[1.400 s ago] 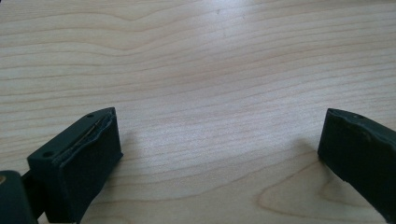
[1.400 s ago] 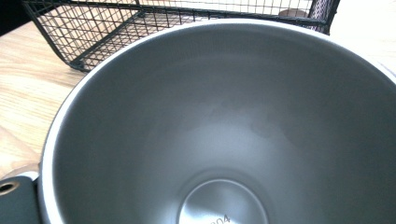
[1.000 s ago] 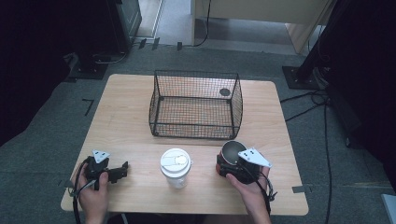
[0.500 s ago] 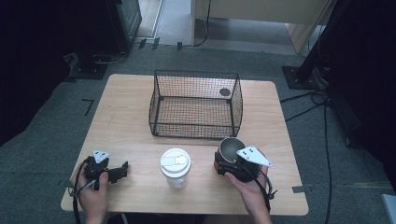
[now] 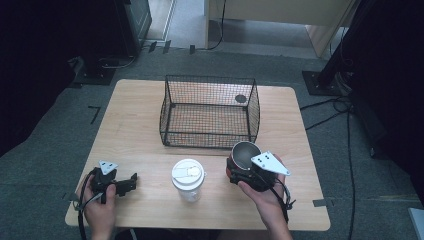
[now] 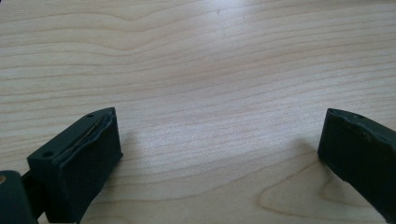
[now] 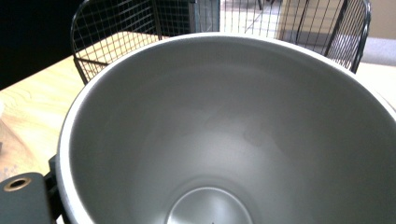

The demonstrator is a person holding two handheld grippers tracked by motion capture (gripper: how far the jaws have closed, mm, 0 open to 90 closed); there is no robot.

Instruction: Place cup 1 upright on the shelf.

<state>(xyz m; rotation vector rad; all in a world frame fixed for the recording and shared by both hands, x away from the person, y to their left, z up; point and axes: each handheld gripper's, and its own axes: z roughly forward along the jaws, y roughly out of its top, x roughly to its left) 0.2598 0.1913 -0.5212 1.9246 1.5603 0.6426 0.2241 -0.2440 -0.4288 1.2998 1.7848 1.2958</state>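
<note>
Up close, right tool (image 5: 239, 172) clamps a dull, empty steel cup (image 7: 224, 135); left tool (image 5: 127, 182) gapes.

This is looking like a lab or recording room, probably: a bare wooden surface (image 5: 150, 110) is standing on grey carpet (image 5: 45, 130), with cables (image 5: 345, 107) trailing past dark stand bases (image 5: 320, 82).

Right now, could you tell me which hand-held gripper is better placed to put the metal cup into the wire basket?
Right: it grips the metal cup just before the wire basket.
</note>
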